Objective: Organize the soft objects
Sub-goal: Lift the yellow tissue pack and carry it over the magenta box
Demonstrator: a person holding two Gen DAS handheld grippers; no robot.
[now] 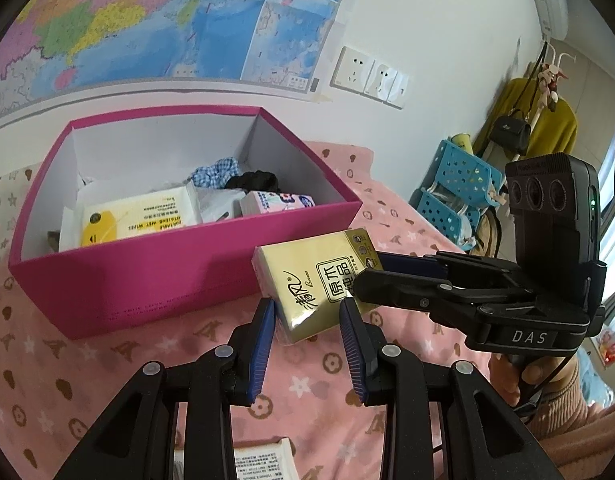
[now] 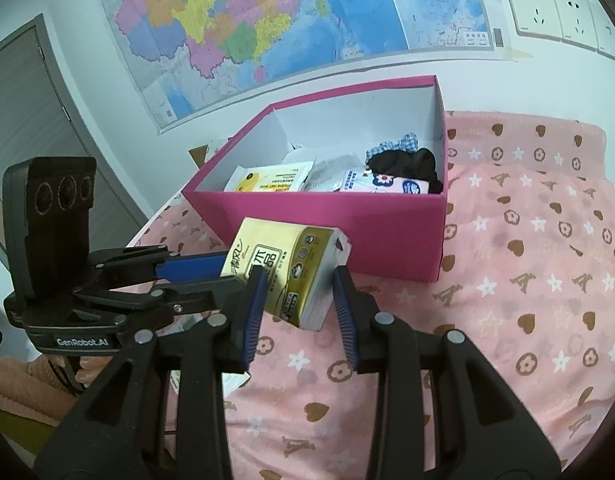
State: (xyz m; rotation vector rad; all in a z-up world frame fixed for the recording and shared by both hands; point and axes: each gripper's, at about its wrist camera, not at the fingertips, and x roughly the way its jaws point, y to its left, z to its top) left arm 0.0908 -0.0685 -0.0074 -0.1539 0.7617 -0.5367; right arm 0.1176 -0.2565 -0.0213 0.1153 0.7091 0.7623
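Both grippers clamp one gold tissue pack [image 2: 293,272] from opposite ends: the right gripper [image 2: 297,296] and the left gripper [image 1: 307,312] each closed on it, holding it off the pink patterned bedspread [image 2: 527,280]. Just behind stands the open magenta box [image 1: 147,280], holding wet wipes [image 1: 135,220], tissues and scrunchies.

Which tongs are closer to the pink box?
Neither clearly: both the left tongs and right tongs clamp the gold tissue pack just in front of the pink box.

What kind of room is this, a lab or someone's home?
Most likely a home bedroom: a pink patterned blanket covers the surface, a colourful wall map hangs behind, and a yellow garment on a coat rack stands nearby.
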